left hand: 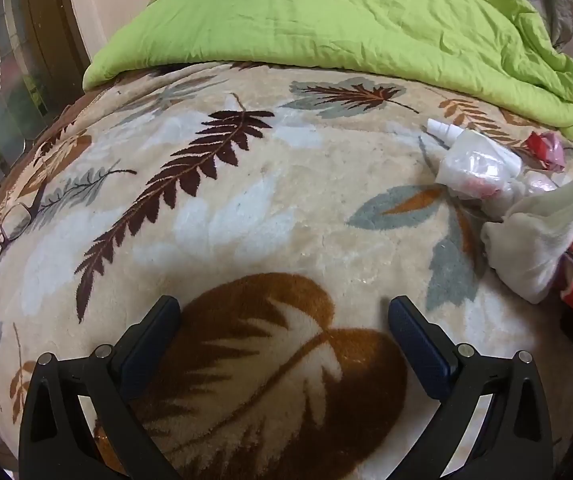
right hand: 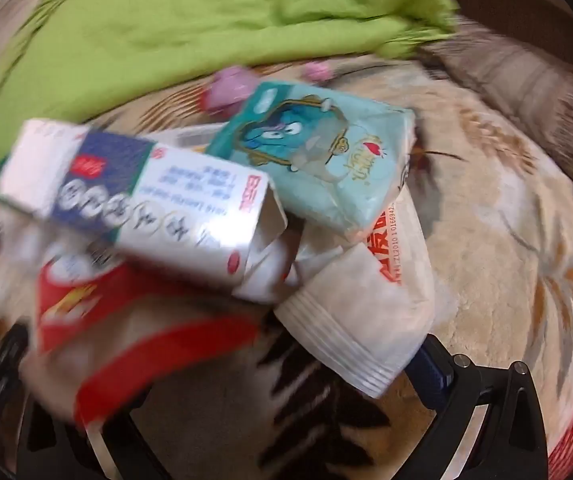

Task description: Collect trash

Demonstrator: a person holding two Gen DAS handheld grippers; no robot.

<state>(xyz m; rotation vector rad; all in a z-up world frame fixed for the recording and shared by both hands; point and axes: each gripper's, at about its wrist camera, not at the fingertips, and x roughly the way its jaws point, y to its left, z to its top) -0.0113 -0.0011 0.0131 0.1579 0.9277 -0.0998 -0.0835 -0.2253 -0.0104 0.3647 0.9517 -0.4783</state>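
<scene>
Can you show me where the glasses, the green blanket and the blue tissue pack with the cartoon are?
glasses [left hand: 6, 234]: left wrist view, on a lens.
green blanket [left hand: 326, 16]: left wrist view, its crumpled middle.
blue tissue pack [right hand: 318, 156]: right wrist view, its printed front.

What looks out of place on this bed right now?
Trash is piled on the leaf-print blanket: a white box with its end flap torn open, lying tilted over a red wrapper and a teal tissue pack. Eyeglasses lie near the left edge.

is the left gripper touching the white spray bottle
Apart: the left wrist view shows the left gripper open over bare blanket, the white spray bottle far off.
</scene>
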